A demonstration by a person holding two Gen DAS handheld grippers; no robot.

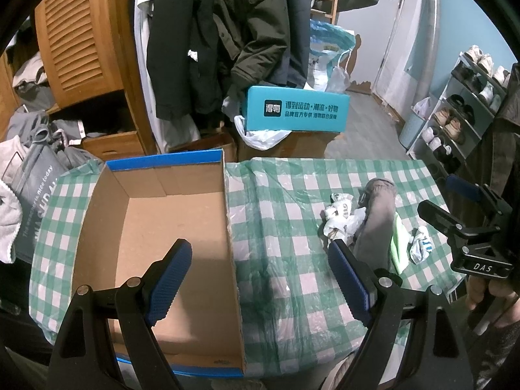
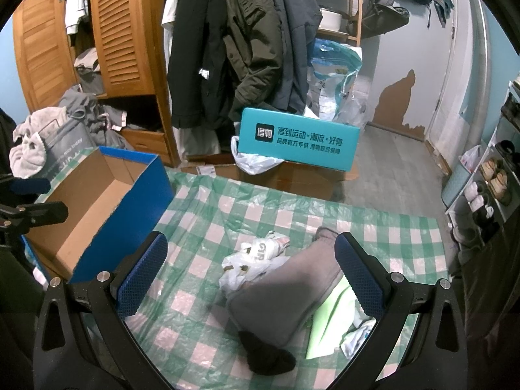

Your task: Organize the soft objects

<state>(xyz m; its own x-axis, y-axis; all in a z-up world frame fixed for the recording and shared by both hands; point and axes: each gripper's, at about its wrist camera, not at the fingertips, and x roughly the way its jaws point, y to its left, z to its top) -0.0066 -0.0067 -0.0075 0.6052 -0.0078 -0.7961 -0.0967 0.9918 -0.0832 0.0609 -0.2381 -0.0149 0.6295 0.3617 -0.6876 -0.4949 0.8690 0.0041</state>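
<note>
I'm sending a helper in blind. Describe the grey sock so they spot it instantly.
On the green-and-white checked tablecloth, right of the open blue cardboard box, lies a small heap of soft things. The long grey sock with a black toe lies between crumpled white plastic bags and a pale green cloth; it alone is grey.

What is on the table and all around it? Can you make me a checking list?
Surface: table under a green-and-white checked cloth with clear plastic over it.
Job's things: open cardboard box, nothing seen inside; pile beside it of a grey sock, a black sock, a light green cloth and crumpled white plastic bags.
Clutter: nothing else seen on the table.
Grippers: left gripper open, over the box edge; right gripper open, above the pile; both hold nothing.
Cables: nothing seen.
Surroundings: teal box, hanging coats, wooden wardrobe, shoe rack.
</note>
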